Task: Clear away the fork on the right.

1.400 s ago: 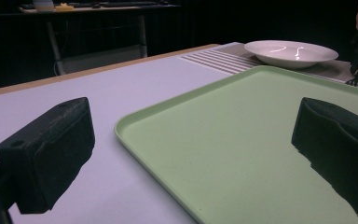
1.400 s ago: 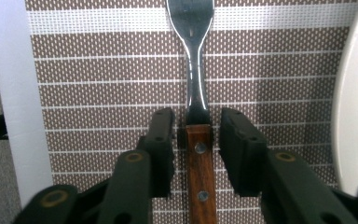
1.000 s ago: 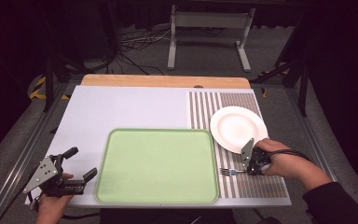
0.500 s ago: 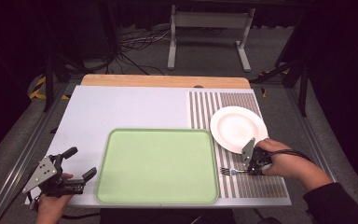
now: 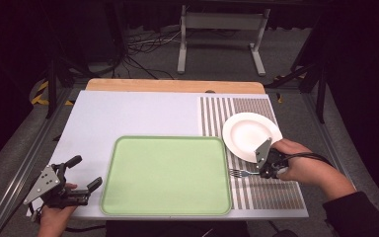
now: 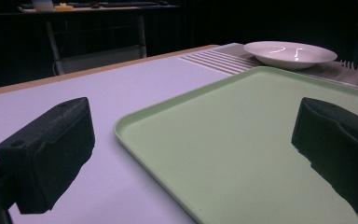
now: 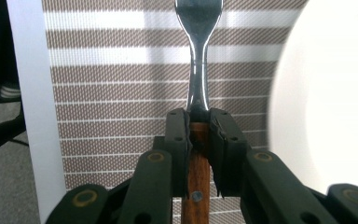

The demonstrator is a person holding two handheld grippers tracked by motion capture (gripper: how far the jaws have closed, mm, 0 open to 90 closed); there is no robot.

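Here right gripper [image 7: 198, 122] jaws pinching fork [image 7: 198, 51]; left gripper [image 5: 81, 173] jaws spread.

I hold the left tongs [image 5: 81, 173] wide apart, low; my right tongs [image 5: 264, 172] are clamped tight.
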